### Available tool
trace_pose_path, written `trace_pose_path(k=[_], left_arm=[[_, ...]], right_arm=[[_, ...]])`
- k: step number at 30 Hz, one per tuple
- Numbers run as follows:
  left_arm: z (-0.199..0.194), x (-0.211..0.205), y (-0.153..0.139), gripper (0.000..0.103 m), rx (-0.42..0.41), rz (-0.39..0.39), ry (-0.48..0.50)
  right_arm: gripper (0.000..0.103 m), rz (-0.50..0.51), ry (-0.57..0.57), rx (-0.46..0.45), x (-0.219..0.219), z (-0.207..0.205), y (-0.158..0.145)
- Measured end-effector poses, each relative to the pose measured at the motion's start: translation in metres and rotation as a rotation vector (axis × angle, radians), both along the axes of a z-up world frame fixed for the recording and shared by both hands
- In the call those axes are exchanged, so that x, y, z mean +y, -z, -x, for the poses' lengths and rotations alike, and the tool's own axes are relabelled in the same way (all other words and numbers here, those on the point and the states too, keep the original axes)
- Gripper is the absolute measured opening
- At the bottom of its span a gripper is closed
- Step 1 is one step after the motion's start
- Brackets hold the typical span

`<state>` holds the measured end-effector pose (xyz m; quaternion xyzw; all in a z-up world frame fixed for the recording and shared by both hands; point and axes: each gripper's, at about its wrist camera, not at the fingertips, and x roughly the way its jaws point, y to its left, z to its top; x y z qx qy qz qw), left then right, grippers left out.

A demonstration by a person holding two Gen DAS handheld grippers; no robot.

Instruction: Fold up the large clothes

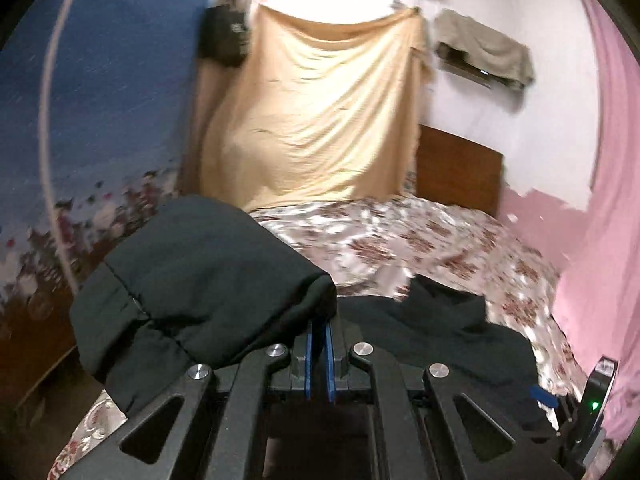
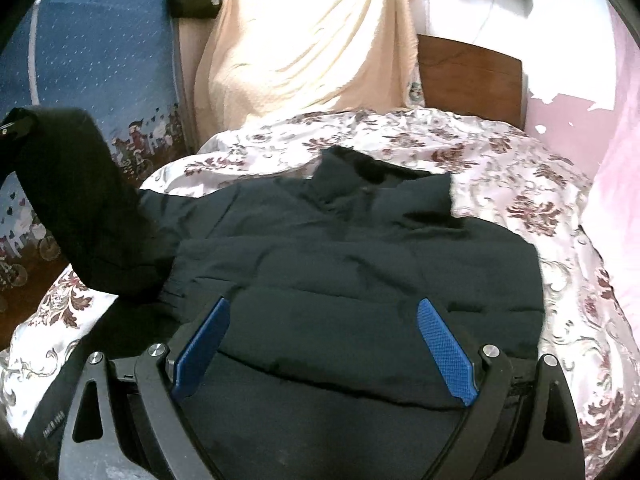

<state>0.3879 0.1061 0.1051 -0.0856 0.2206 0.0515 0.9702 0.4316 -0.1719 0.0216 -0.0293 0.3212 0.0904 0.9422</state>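
While the sleeve hangs from one pinch, most of what could go wrong starts at the left and runs rightward.

Blue hanging at far left: the blue patterned curtain [image 2: 92, 52] stands just beside the lifted sleeve [image 2: 76, 184]; I judge a wide swing could brush the cloth against it and twist the fold.

Left gripper: the left gripper [image 1: 319, 330] has its blue pads pressed together on the sleeve end, which bunches over the fingers. The bite looks small against a thick, padded sleeve, so the cloth may slide out if it is pulled fast.

Sleeve: in the right wrist view it rises off the bed in a steep band. If it is laid down slack, it will likely land crooked across the body.

Black jacket: the black jacket [image 2: 360, 240] lies spread on the floral bedspread [image 2: 520, 168], collar toward the headboard [image 2: 472, 76]. The sheet looks glossy, so dragging the sleeve could shift the whole jacket.

Right gripper: the right gripper [image 2: 323, 344] stands wide open above the near hem with nothing clamped. With no hold there, nothing anchors the body against the pull.

Pink curtain at right: the pink curtain [image 2: 616, 200] hangs close beside the bed but apart from the jacket; little risk.
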Motion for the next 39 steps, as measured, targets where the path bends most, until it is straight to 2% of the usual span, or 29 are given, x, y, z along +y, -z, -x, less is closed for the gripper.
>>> trace_pose_path(k=[4, 11, 16, 24, 28, 31, 32, 33, 39], left_arm=[[-0.008, -0.045, 0.003, 0.005, 0.015, -0.027, 0.075], [-0.015, -0.117, 0.029, 0.005, 0.061, -0.077, 0.219], [-0.018, -0.158, 0.062, 0.005, 0.129, -0.099, 0.328], [-0.023, -0.189, 0.12, 0.007, 0.285, -0.077, 0.463], [-0.023, -0.196, 0.139, 0.019, 0.359, -0.071, 0.523], [-0.016, -0.195, 0.146, 0.053, 0.375, -0.025, 0.578], [-0.015, -0.195, 0.146, 0.072, 0.369, -0.014, 0.59], [-0.009, -0.195, 0.145, 0.08, 0.35, -0.002, 0.606], [0.01, -0.203, 0.142, 0.084, 0.364, -0.027, 0.718]], right_arm=[[0.092, -0.004, 0.032, -0.003, -0.03, 0.007, -0.002], [0.092, 0.0, 0.104, 0.008, -0.088, 0.019, 0.007], [0.092, -0.022, 0.166, 0.042, -0.128, 0.021, 0.02], [0.092, -0.03, 0.219, 0.073, -0.156, 0.022, 0.039], [0.092, -0.06, 0.241, 0.088, -0.164, 0.022, 0.048], [0.092, -0.067, 0.247, 0.099, -0.165, 0.021, 0.054], [0.092, -0.067, 0.248, 0.103, -0.165, 0.02, 0.056], [0.092, -0.065, 0.25, 0.106, -0.165, 0.02, 0.057], [0.092, -0.067, 0.263, 0.114, -0.166, 0.019, 0.061]])
